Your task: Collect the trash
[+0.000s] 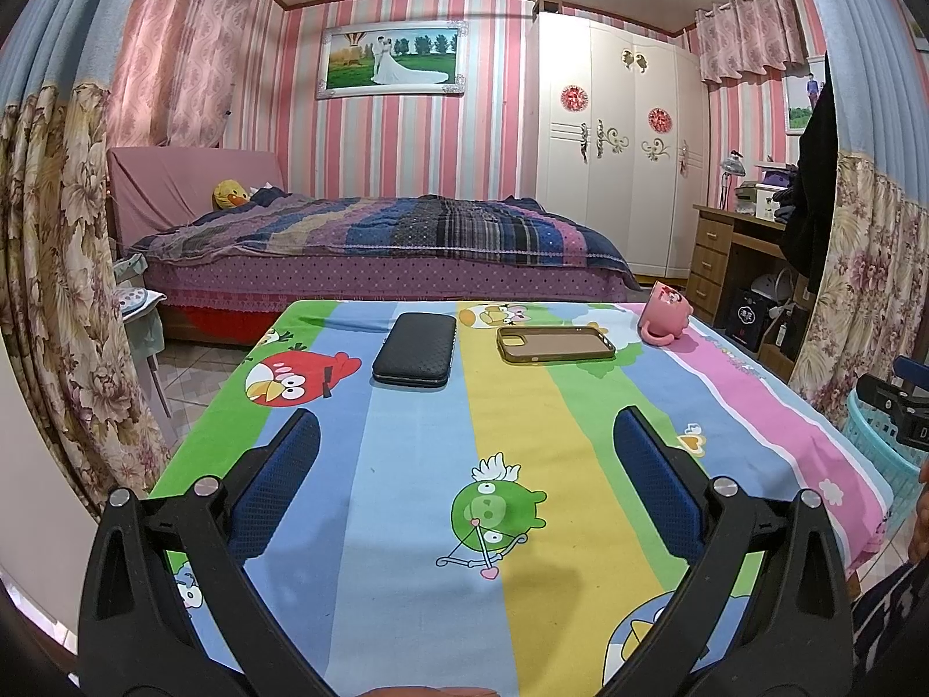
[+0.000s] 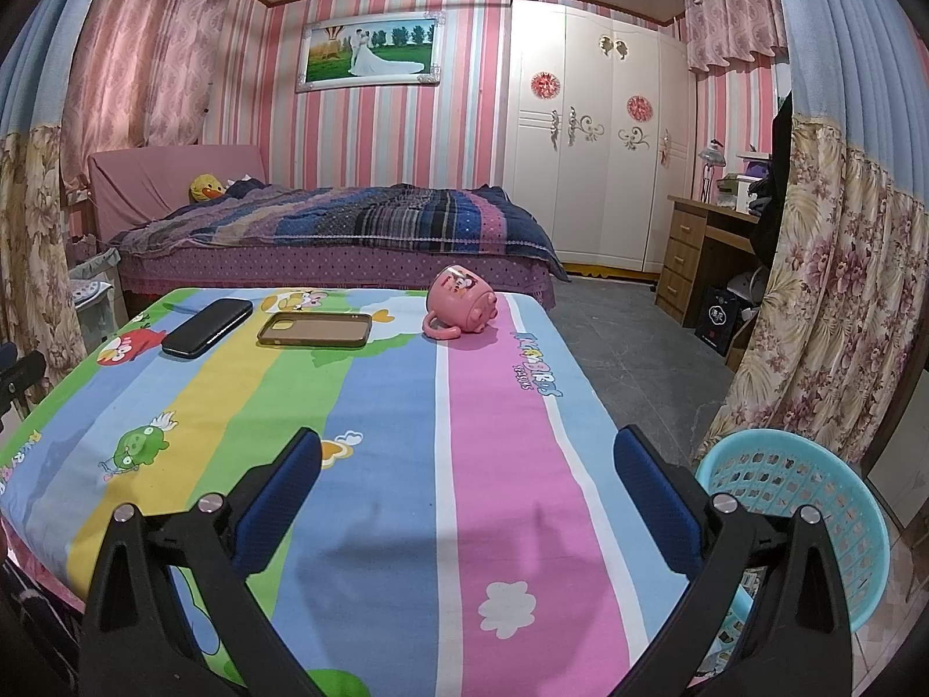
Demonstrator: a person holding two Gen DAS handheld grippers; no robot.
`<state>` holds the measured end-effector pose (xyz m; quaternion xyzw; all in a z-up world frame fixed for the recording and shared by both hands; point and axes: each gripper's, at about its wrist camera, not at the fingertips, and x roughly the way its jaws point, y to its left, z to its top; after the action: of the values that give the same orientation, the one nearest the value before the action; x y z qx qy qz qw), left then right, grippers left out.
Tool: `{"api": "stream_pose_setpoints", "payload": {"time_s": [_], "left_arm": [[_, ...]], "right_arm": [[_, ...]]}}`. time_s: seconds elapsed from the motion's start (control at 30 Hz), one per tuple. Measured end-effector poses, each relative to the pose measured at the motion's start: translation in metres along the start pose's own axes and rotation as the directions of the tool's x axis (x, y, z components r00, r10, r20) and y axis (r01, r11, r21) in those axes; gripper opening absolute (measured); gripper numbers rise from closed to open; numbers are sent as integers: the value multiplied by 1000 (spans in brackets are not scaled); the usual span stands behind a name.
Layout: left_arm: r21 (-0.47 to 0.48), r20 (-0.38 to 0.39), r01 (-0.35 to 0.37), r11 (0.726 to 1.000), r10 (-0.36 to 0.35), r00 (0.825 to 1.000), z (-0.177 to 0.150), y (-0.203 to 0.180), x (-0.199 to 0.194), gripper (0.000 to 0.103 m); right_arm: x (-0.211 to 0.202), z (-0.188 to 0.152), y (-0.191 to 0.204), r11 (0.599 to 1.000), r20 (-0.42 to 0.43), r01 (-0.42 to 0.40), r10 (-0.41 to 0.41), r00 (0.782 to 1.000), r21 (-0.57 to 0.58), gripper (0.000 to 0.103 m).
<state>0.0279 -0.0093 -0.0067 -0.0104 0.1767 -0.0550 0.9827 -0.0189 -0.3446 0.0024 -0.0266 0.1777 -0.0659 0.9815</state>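
Pink mug [image 2: 460, 302]; turquoise basket [image 2: 813, 499]; black phone [image 1: 414, 349]

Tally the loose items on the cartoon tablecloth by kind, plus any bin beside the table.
Black phone or case: 1
Olive-rimmed phone case: 1
Pink mug, on its side: 1
Turquoise basket, beside the table: 1
Total: 4

Your left-wrist view cuts the blue basket [image 1: 879, 453] at 3 o'clock; only a rim sliver shows, part-covered by a black fixture at the frame edge. In the right-wrist view the basket [image 2: 813, 499] sits at 4 o'clock, its near side and contents hidden behind the gripper's finger arm. You can't read the print on the tipped pink mug [image 2: 461, 302]: too small. Desk clutter [image 2: 737, 186] at 2 o'clock is half behind the curtain [image 2: 824, 267], items not identifiable.
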Motion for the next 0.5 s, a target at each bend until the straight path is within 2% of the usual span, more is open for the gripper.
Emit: {"api": "stream_pose_setpoints", "payload": {"time_s": [0.5], "left_arm": [[-1,0,0,1000,0,1000,0,0,0,98]], "right_arm": [[0,0,0,1000,0,0,0,1000,-2,98]]}}
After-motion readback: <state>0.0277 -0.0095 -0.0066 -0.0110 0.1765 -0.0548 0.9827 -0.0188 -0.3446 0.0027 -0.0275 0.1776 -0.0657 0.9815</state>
